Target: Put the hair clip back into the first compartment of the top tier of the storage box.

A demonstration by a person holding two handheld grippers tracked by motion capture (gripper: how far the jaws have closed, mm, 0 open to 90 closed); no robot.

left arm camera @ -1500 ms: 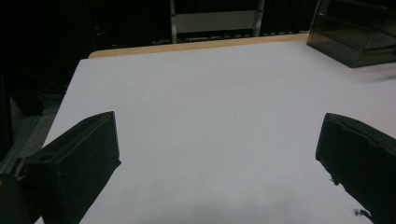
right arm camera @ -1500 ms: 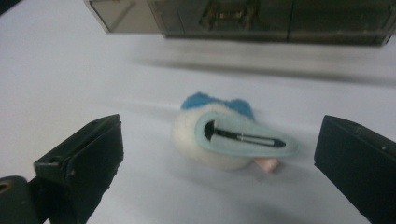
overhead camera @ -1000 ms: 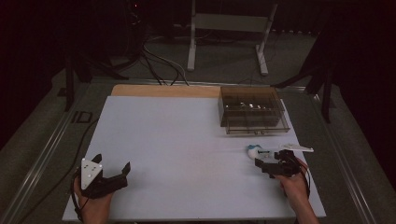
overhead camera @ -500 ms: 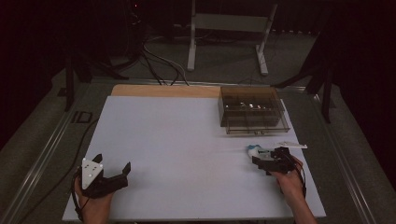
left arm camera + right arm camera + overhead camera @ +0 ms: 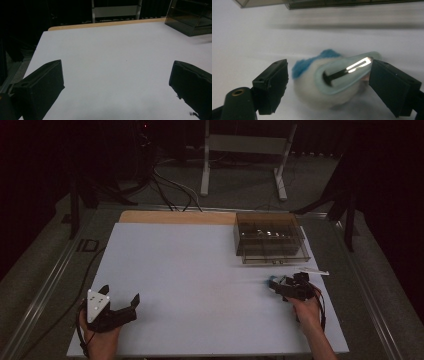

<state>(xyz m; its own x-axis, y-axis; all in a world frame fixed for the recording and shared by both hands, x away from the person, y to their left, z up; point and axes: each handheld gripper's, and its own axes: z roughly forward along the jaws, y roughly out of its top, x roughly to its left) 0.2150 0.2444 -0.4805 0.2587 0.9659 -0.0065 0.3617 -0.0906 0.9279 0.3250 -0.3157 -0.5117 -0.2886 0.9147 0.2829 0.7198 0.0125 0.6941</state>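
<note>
White table sheet (image 5: 200, 285), wide and bare mid-field; left gripper (image 5: 131, 304) spread near its front edge; right gripper (image 5: 328, 85), jaws just closing, straddles fluffy hair clip (image 5: 337, 77) below clear box (image 5: 270, 242)

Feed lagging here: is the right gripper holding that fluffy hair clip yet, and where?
Not yet: the hair clip lies between the closing right gripper jaws, unclamped.

Left tool (image 5: 117, 85) open wide over bare white tabletop (image 5: 112, 50); dark box (image 5: 192, 17) far right.
</note>
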